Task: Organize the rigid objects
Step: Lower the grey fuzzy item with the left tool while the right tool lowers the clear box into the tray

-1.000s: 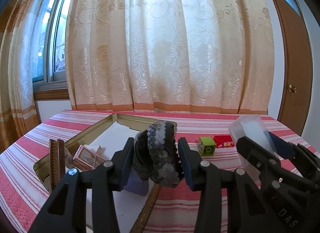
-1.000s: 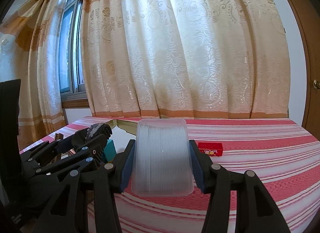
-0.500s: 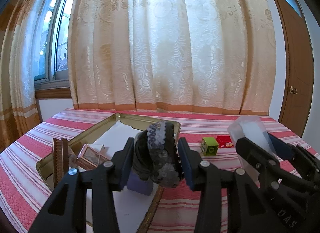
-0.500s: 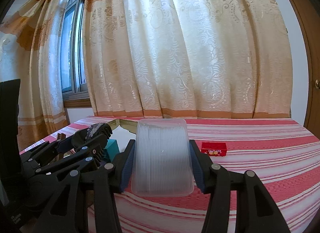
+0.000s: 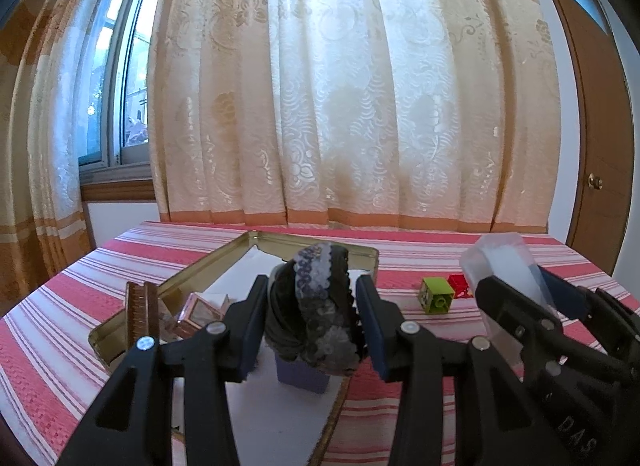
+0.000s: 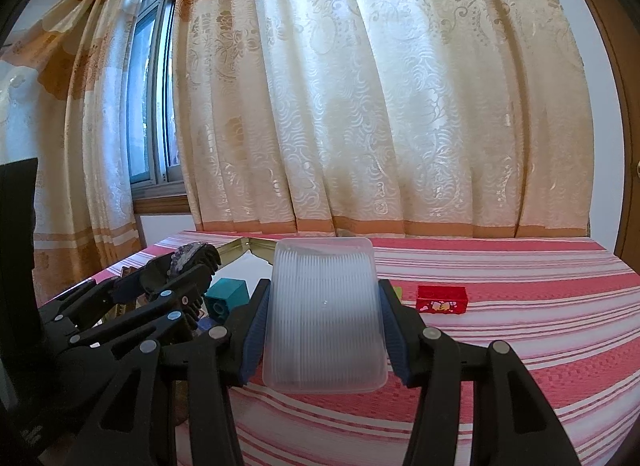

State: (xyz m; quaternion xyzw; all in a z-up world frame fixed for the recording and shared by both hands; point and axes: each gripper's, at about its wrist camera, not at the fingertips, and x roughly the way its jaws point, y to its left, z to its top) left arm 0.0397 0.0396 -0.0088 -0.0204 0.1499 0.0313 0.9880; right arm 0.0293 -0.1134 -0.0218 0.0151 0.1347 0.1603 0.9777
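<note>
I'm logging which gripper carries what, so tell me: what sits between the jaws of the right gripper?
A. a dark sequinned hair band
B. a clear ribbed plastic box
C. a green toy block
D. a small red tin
B: in the right wrist view the clear ribbed plastic box is clamped in the right gripper, while the small red tin lies apart on the striped cloth.
</note>
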